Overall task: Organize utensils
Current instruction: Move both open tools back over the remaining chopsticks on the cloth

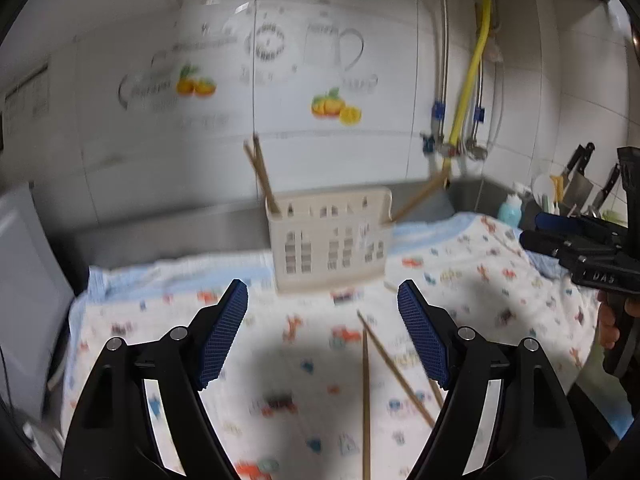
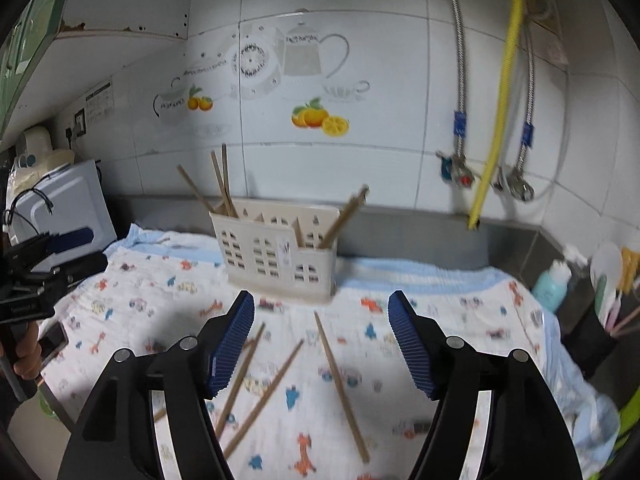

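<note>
Below both claws, loose chopsticks [image 2: 340,384] on printed cloth [image 2: 460,320]; left claw [image 1: 322,334], right claw [image 2: 320,340] released, empty. Pinch one stick mid-length, lift tip-up toward caddy [image 2: 276,252] at 12 o'clock.

Your left wrist camera looks forward and slightly down between its own two fingers, over the printed cloth [image 1: 304,360] toward the tiled wall [image 1: 360,40]. Your right wrist camera faces the same way from a spot further right. Both sit close above the cloth and share the cream holder [image 1: 328,240] standing mid-frame. Each view catches the other tool at its edge: right gripper [image 1: 532,228] in the left view, left gripper [image 2: 96,248] in the right view.
</note>
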Demonstrator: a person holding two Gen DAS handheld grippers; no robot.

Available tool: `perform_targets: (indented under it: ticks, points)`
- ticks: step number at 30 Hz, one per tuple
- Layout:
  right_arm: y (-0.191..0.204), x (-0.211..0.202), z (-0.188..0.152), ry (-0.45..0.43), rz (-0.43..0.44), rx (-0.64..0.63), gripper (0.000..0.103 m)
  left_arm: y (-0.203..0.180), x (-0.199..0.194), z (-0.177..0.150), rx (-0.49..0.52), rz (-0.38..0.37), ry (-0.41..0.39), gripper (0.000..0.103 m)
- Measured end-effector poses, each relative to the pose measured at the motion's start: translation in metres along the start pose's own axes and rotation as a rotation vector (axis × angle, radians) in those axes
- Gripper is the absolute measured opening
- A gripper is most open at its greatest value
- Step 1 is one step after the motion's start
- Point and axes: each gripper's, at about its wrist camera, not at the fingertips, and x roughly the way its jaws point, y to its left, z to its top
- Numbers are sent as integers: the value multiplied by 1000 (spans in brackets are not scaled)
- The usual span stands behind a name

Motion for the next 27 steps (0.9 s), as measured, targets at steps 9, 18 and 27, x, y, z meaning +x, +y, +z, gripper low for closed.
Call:
perform_targets:
  ticks: [9,18,27]
  points:
    - [11,-10,-52,40,-18,46,67,7,7,-72,-75,-22,130,77]
    - [24,-17,-90,70,-37,82,67,-9,23,-115,-48,-56,206,70]
    - [19,-18,-115,110,-49,148,67,-21,51,-137,-34,-101,299,44]
